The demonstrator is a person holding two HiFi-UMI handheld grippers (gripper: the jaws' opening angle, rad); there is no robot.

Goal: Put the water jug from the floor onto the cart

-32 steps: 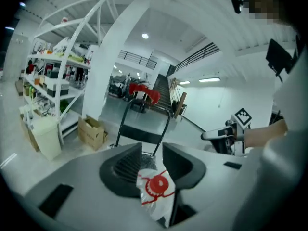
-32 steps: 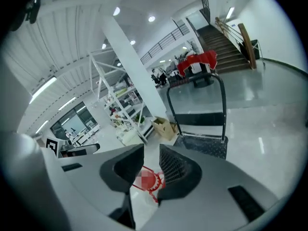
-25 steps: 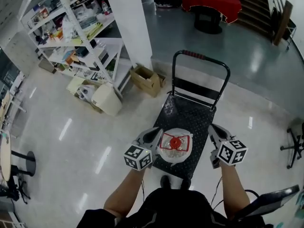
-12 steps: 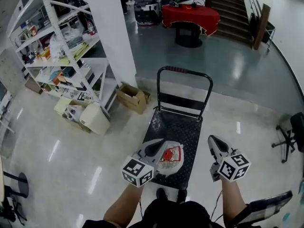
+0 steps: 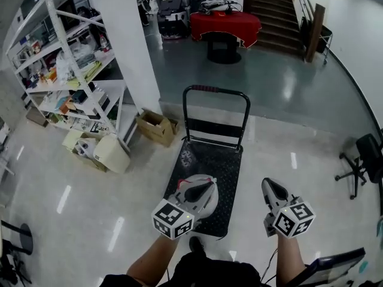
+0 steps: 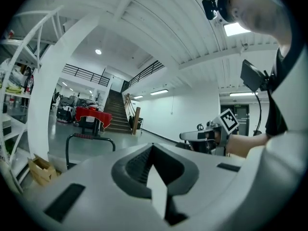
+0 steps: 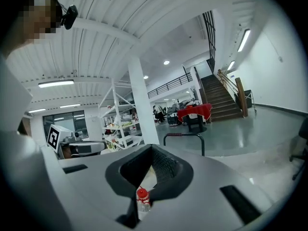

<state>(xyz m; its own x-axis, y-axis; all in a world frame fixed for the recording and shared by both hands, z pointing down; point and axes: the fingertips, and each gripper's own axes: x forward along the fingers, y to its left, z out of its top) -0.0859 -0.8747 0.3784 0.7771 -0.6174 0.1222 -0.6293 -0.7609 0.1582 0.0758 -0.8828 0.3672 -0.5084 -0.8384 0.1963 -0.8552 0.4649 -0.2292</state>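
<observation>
The water jug point(image 5: 211, 202), pale and round, stands on the near end of the black cart point(image 5: 209, 160). In the head view my left gripper point(image 5: 207, 186) hangs over the jug and hides its cap. Its jaws are shut with nothing between them, as the left gripper view point(image 6: 153, 147) also shows. My right gripper point(image 5: 268, 185) is shut and empty, off to the right of the cart over the floor. In the right gripper view the jug's red cap point(image 7: 142, 193) shows low down, past the shut jaws point(image 7: 153, 148). Neither gripper touches the jug.
The cart's handle point(image 5: 215, 91) rises at its far end. A white pillar point(image 5: 128, 40), cluttered shelves point(image 5: 66, 64), a cardboard box point(image 5: 154, 126) and a white bin point(image 5: 111, 153) are to the left. An office chair point(image 5: 359, 160) stands at right, a red-draped table point(image 5: 224, 21) and stairs point(image 5: 278, 8) beyond.
Both grippers flanked the jug on the cart a second ago. They have since risen and drawn back from it, and the jug stays on the cart. The head view has tilted up.
</observation>
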